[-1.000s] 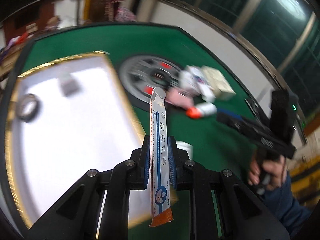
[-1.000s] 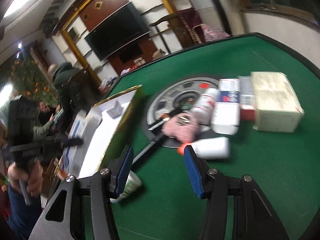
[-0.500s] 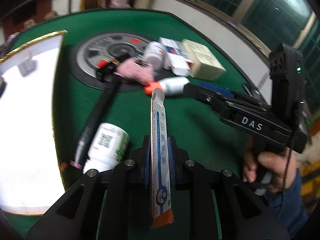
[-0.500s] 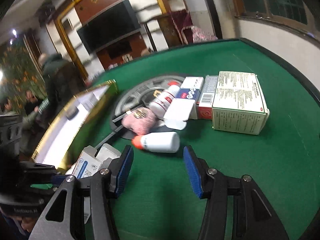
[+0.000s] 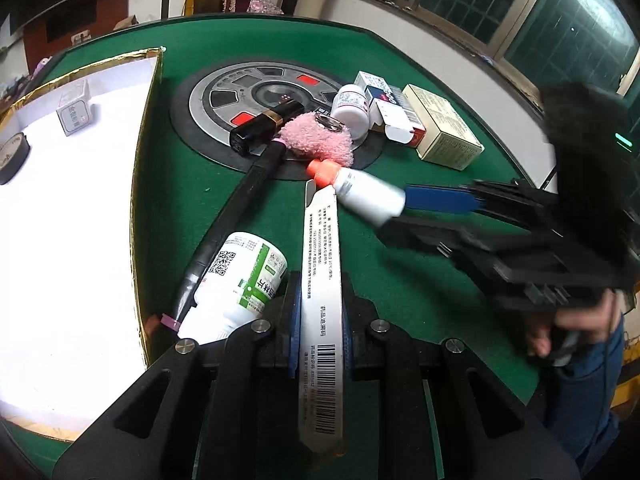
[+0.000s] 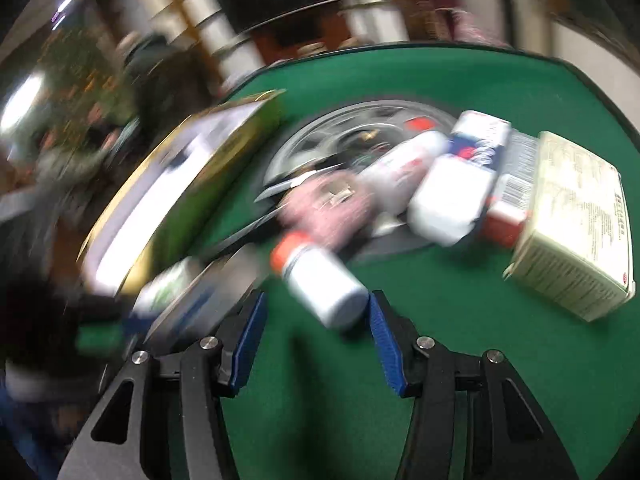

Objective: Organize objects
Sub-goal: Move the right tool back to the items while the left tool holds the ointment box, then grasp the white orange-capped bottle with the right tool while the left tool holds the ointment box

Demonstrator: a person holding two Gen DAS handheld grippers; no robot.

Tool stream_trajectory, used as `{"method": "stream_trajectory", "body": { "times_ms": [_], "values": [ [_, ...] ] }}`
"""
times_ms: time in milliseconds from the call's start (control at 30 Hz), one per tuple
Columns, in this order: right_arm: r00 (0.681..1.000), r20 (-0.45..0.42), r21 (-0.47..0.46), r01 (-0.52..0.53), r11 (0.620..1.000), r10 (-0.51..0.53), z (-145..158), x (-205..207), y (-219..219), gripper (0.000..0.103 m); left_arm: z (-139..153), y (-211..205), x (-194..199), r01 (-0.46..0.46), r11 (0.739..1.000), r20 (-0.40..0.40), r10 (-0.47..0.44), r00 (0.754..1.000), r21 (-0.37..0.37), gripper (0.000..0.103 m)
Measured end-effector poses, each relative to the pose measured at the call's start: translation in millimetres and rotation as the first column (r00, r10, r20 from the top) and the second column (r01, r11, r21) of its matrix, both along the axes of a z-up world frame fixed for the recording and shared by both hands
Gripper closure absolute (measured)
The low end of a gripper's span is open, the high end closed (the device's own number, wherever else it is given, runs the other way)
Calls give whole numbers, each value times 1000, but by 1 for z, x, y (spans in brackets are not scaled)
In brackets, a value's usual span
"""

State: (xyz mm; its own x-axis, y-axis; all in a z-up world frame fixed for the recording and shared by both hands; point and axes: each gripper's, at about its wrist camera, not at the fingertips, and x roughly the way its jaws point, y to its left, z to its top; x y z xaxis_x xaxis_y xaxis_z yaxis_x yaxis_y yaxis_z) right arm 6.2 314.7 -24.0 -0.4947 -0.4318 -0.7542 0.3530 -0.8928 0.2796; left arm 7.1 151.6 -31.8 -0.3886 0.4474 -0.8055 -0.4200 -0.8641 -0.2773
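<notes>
My left gripper is shut on a long narrow white carton with a barcode, which points forward over the green table. Its far end almost reaches a white bottle with an orange cap that lies on its side. In the blurred right wrist view, that bottle lies just ahead of my right gripper, its base at the open blue fingertips, which do not press on it. The right gripper comes in from the right, held by a hand.
A white gold-rimmed tray at the left holds a small box and a tape roll. A green-label bottle, black stick, pink fluffy item, lipstick, round white bottle and cartons crowd the grey disc.
My left gripper swung from over the tray to the table, and the carton now shows its barcode side. The right gripper rolled and closed in on the orange-capped bottle.
</notes>
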Motion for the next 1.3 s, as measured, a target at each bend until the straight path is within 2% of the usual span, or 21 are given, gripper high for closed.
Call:
{"method": "stream_trajectory", "body": {
  "times_ms": [100,167,200,300,367,433,500,567,667,800,900,1000,1067,1100,1200,1300],
  "values": [
    [995,-72,42,-61,997,64,18,17,-8,50,-3,2,4,5,1000,-7,-5,1000,-12,87],
    [991,-127,80,-21,997,31,25,15,-9,50,-7,6,4,10,999,-3,-10,1000,-32,87],
    [992,-128,97,-13,995,26,24,11,-11,50,-7,6,5,8,999,-12,-9,1000,-34,87],
    [997,-75,105,-18,994,26,13,1,-17,51,-6,6,5,6,999,-16,-6,1000,-35,87],
    [1000,-18,67,-17,998,18,6,-6,-23,52,-6,6,6,3,999,-22,-4,1000,-40,87],
    [1000,-10,98,0,995,1,0,-10,-31,52,-6,8,6,1,999,-33,-3,999,-49,87],
    [1000,-13,157,19,987,-17,-6,-12,-39,67,-6,10,7,6,998,-46,-9,999,-63,87],
    [999,-41,205,35,978,-27,-7,-11,-39,77,-6,13,10,12,996,-68,-17,998,-85,87],
    [997,-64,211,64,975,-51,-7,-8,-28,77,-7,15,15,14,993,-108,-27,994,-115,87],
    [995,-73,181,77,980,-64,-7,-7,-24,77,-8,17,22,18,991,-164,-40,986,-133,87],
    [995,-79,152,79,985,-68,-5,-5,-22,77,-8,17,23,13,990,-173,-37,984,-137,87],
    [993,-85,127,87,988,-77,-2,-4,-20,77,-9,20,23,38,989,-173,-62,983,-142,77],
    [992,-89,106,96,990,-86,0,-4,-18,77,-8,25,26,44,984,-187,-76,979,-171,76],
    [992,-91,93,97,991,-88,1,-3,-17,77,-8,26,27,42,983,-192,-78,978,-181,76],
    [990,-98,76,108,991,-101,3,-2,-16,77,-7,24,27,37,986,-189,-69,980,-164,88],
    [987,-113,55,122,991,-115,7,0,-13,77,-4,23,32,31,985,-216,-68,974,-171,88]
  ]
}}
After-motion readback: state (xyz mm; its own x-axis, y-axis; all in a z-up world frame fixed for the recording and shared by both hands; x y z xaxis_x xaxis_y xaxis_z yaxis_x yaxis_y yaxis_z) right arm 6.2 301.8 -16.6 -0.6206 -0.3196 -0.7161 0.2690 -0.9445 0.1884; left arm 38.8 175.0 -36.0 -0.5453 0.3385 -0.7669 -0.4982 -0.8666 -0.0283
